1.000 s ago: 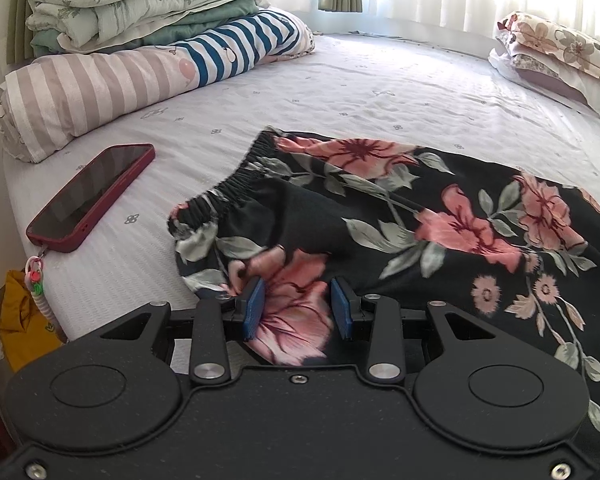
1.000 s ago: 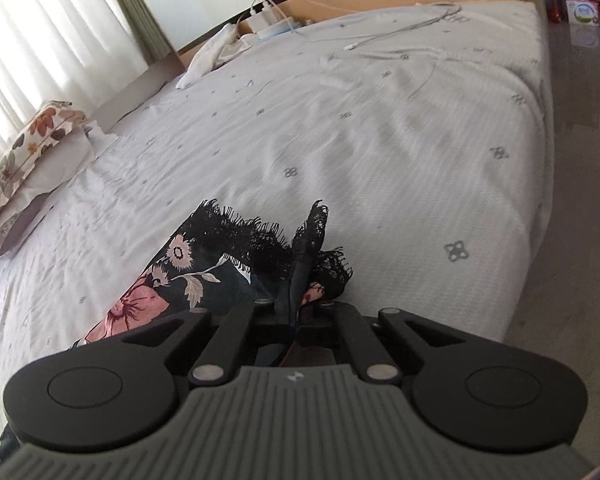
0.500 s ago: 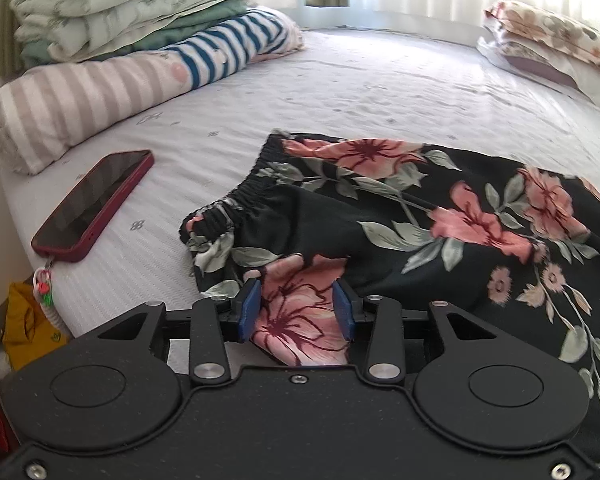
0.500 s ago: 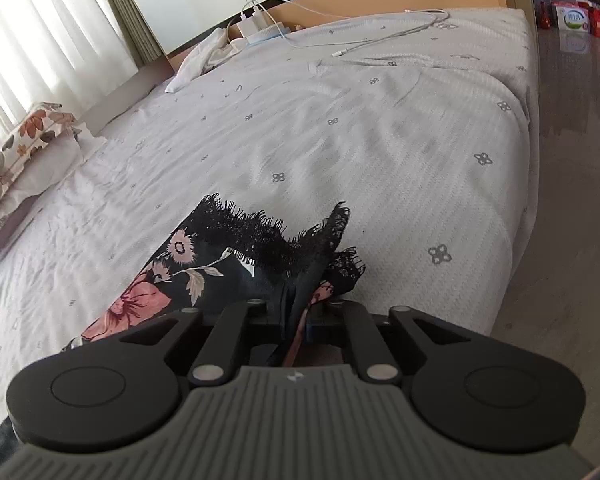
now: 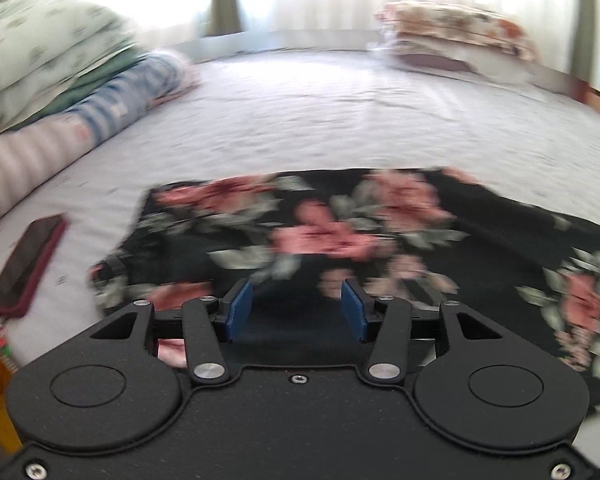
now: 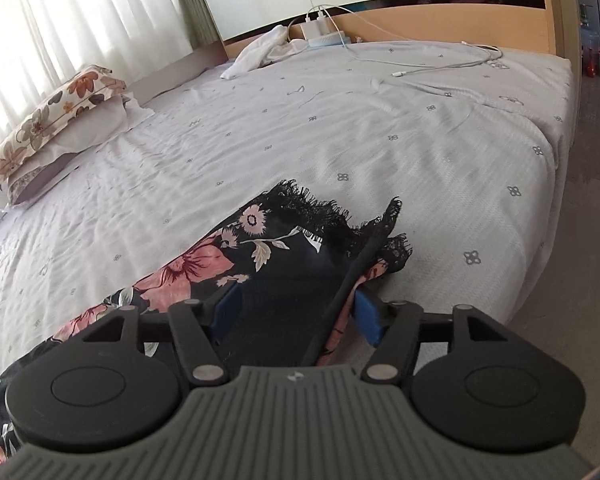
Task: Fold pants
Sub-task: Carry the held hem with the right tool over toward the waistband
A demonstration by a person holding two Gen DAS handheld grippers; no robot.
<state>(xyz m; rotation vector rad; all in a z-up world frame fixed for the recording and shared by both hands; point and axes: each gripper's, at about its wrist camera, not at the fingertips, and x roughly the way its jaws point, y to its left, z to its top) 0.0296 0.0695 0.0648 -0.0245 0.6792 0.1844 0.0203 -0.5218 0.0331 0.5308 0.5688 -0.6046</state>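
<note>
both claws (image 5: 296,310) (image 6: 296,314) over floral pants (image 5: 340,232)

Two handheld grippers, both angled downward. The left gripper (image 5: 296,310) has its blue pads (image 5: 240,308) parted and jaws opening, dark cloth below them. The right gripper (image 6: 300,314) is opening wide, pads clear of the cloth between them.

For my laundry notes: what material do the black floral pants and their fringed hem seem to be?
Black floral pants: probably a thin woven fabric, matte, because it drapes in soft folds. Fringed black hem: apparently lace, with a see-through, frayed edge. The exact fibre cannot be told.
</note>
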